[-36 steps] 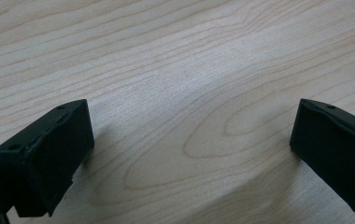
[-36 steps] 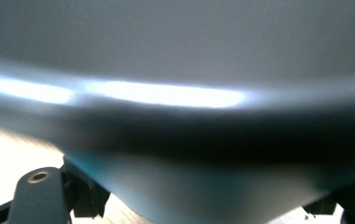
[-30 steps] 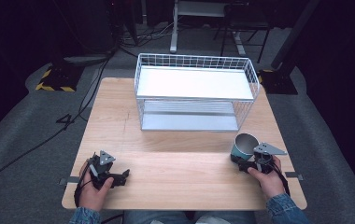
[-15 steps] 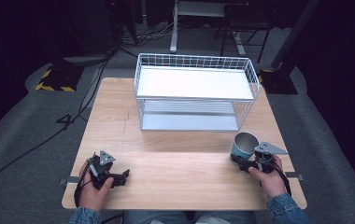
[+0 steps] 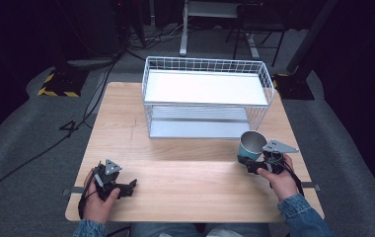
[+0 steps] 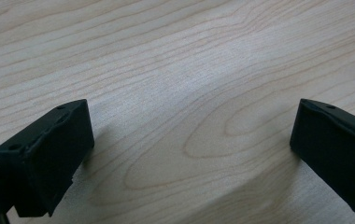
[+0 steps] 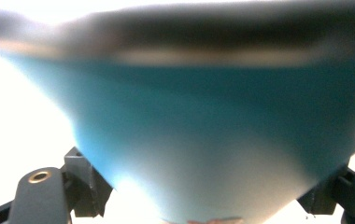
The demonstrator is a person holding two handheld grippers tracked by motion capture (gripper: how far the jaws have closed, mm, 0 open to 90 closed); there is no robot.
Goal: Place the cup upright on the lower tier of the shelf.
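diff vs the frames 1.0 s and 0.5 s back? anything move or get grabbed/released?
Nothing visibly changed. The right gripper holds the teal cup near the table's right edge, in front of the white wire rack, as before. The left gripper rests open on the wood at the front left, nothing between its jaws.

In the right gripper view the blue cup (image 7: 203, 140) is a close blur whose rim and base run past the picture's edges and cover that gripper's jaws, while near the table's (image 5: 175, 197) front edge both forearms are cut off.
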